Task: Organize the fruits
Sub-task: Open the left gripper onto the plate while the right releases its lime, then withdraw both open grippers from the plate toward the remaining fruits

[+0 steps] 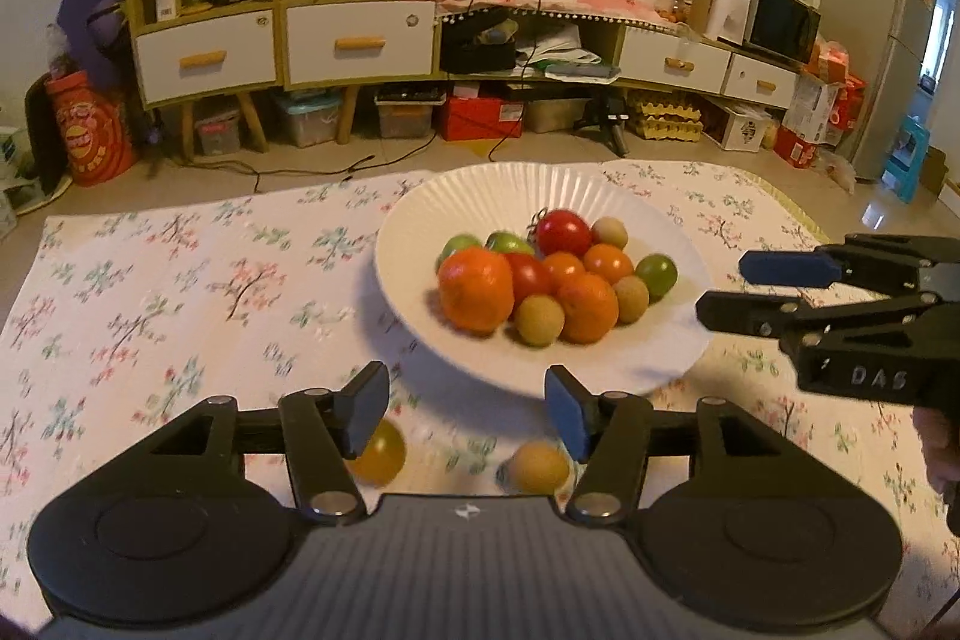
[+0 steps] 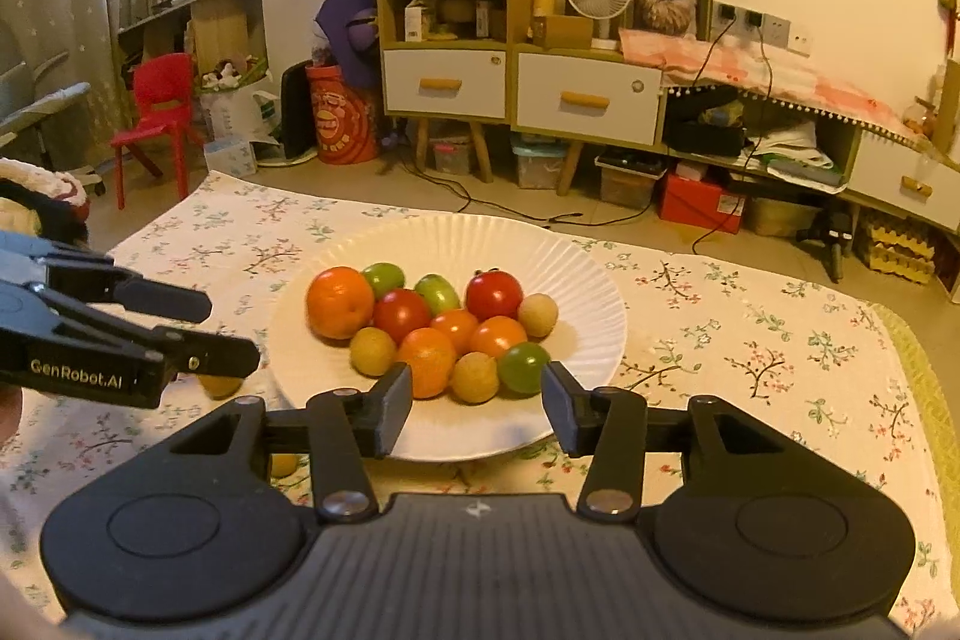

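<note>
Plate [image 2: 588, 280] sits mid-cloth, ribbed rim, fruit heaped in its centre: large orange [image 2: 339, 302] at 10 o'clock of the heap, red tomato [image 2: 493, 295] at 1, green grape [image 2: 523, 367] at 5, pale round ones scattered around the edge. The pile looks nearly gathered, which I read as most of the sorting done.

Your left gripper [image 1: 465, 415] hangs over the cloth just short of the plate's near rim, jaws parted about halfway, nothing between the pads. Two strays lie on the tablecloth [image 1: 180, 280] beneath it: a yellow-green fruit [image 1: 381, 454] partly behind the left finger, at 7 o'clock from the plate, and a tan fruit [image 1: 538, 467] at 6 o'clock, just inside the right finger. Both blurred. Whether they were just dropped or await pickup, I cannot tell.

Your right gripper [image 2: 477, 409] hovers over the plate's near rim, jaws moderately open, empty. The grape and a tan fruit [image 2: 474, 377] lie just beyond its tips, untouched.

Room: open cloth to 9 o'clock of the plate and wide at 3 o'clock. The two grippers sit close together near the plate's front rim, so mind that side. Likely next: close on the tan stray, lift over the rim.
</note>
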The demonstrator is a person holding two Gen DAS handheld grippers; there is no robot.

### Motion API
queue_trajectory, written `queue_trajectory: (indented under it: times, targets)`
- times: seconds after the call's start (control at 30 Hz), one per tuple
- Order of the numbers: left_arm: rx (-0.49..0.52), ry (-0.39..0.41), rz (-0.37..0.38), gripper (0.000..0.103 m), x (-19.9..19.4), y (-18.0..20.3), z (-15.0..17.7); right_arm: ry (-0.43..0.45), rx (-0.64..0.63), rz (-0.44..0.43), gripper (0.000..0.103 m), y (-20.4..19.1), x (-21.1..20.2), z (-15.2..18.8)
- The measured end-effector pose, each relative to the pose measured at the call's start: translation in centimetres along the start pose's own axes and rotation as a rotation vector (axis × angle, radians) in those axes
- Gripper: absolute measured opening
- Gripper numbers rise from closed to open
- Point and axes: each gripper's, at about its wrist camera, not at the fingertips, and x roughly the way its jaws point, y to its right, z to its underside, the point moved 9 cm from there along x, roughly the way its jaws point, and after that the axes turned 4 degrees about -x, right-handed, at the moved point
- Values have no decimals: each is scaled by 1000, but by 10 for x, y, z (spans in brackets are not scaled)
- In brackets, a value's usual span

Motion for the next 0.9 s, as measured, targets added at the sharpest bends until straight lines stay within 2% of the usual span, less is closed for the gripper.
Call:
queue_trajectory:
  times: [0.27, 0.43, 0.73, 0.9]
  targets:
    - [-21, -16, -21, 65, -16, -13, 17, -10, 7, -27, 49, -17, -8, 7]
    - [-27, -18, -33, 80, -21, -16, 29, -33, -12, -53, 53, -33, -12, 18]
    - [-13, -72, -77, 86, -10, -27, 66, -119, -76, -81, 60, -60, -4, 50]
    - [-15, -85, -108, 90, -7, -37, 79, -150, -93, -84, 69, -67, 4, 63]
